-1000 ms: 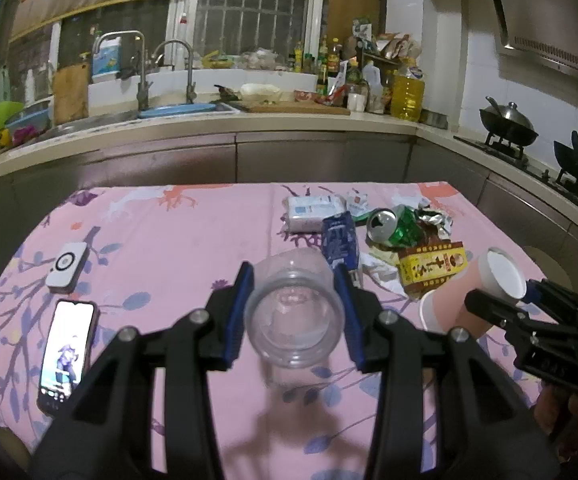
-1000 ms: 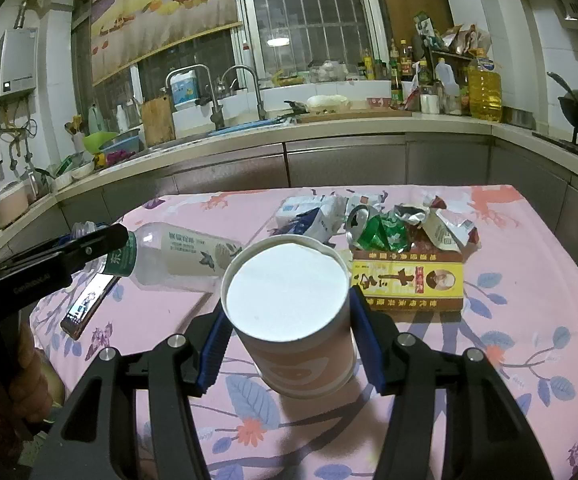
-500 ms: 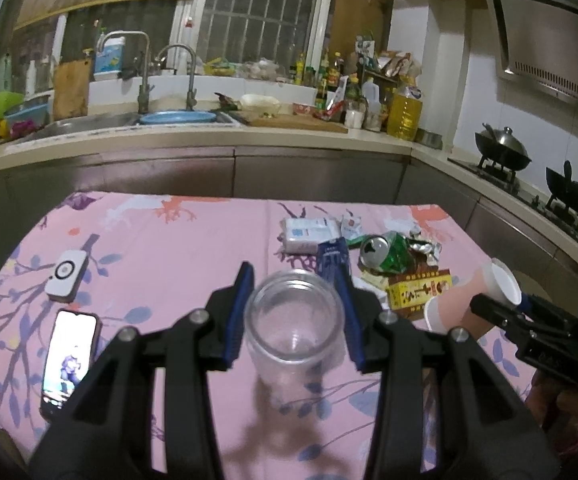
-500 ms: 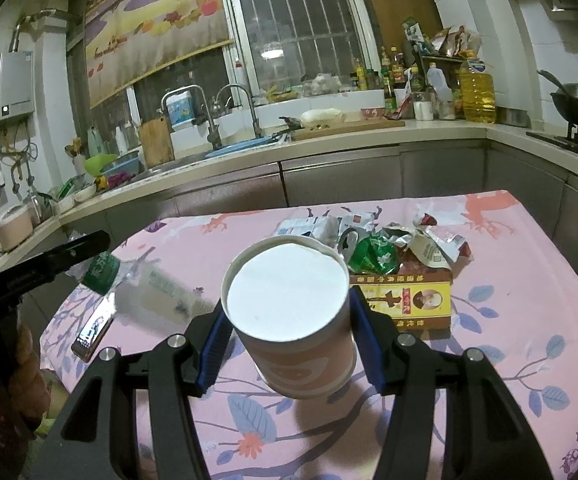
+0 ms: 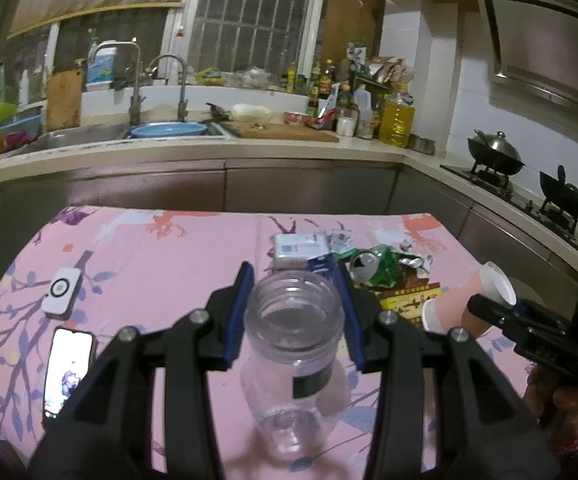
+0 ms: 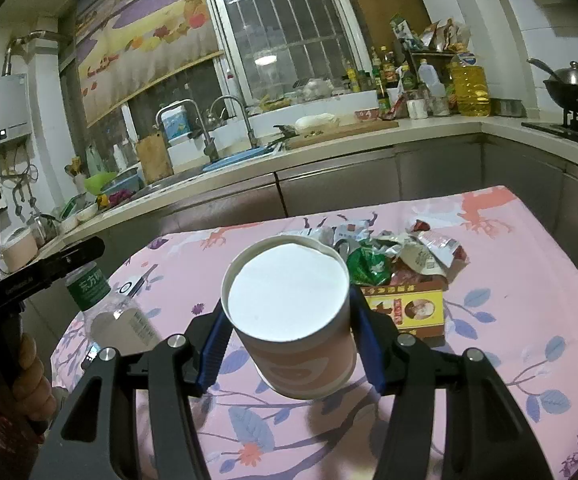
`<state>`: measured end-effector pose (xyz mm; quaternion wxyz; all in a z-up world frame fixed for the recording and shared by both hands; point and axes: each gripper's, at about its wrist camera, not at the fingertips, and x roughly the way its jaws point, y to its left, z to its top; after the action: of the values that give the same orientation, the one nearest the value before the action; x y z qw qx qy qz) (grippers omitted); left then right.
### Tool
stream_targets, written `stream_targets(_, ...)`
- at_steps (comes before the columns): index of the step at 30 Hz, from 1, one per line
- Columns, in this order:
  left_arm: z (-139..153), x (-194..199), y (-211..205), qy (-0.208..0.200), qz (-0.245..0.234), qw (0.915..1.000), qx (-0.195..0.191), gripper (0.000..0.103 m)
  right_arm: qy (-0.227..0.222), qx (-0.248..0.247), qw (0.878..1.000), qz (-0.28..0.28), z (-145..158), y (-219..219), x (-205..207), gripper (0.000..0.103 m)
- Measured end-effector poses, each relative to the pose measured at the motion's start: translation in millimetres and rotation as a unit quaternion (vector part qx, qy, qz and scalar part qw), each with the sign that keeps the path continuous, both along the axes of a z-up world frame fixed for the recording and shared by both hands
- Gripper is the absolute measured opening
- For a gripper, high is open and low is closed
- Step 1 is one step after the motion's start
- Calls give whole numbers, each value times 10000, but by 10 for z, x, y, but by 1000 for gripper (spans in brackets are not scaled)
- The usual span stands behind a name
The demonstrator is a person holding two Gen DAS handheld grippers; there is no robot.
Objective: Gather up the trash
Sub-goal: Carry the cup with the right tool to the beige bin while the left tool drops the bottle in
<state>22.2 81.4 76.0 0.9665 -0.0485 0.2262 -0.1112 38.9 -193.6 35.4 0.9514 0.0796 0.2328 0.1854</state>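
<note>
The left tongs (image 5: pixel 295 312) are clenched on a clear, empty plastic bottle with a green label (image 5: pixel 295 344), their blue-lined pads pressing on either side just under its threaded, capless mouth. The mouth faces back toward the tongs' camera and the body hangs forward and downward, clear of the pink floral-patterned worktop (image 5: pixel 161 264) beneath it. From the right wrist view the same bottle (image 6: pixel 105 304) shows off to the left of the right tongs, its green label up near the black finger that holds it.

The right tongs (image 6: pixel 287 332) are grasping a pinkish paper cup with a white inside (image 6: pixel 289 312), pads squeezed against its wall below the rim, the open mouth tipped back toward the camera. This cup too is lifted off the worktop. In the left wrist view the cup (image 5: pixel 465 304) appears to the right of the left tongs.

Ahead of both tongs, on the worktop, lies a heap of rubbish: a crushed green drinks can (image 5: pixel 373 266), a flat yellow and red cardboard box (image 6: pixel 409 310), a white wrapped packet (image 5: pixel 299 250) and crumpled silvery wrappers (image 6: pixel 433 252). Left of the left tongs lie a lit smartphone (image 5: pixel 69 368) and, beyond it, a small white device with a round ring (image 5: pixel 62 290).
</note>
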Motion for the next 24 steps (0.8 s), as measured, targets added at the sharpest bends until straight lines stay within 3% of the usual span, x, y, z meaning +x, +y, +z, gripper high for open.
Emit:
stream_targets(12, 464, 200, -819, -364, -985, 9942, 225, 39, -197, 102, 9977, -643, 67, -606, -97, 54)
stream_targets(19, 585, 454, -1832, -389, -1789, 9821, 446, 39, -269, 193, 9899, -1376, -15, -1357, -200, 54)
stream_targets(24, 658, 656, -2711, -363, -2364, 9696, 515, 39, -274, 233, 9773, -2087, -93, -2103, -277, 54)
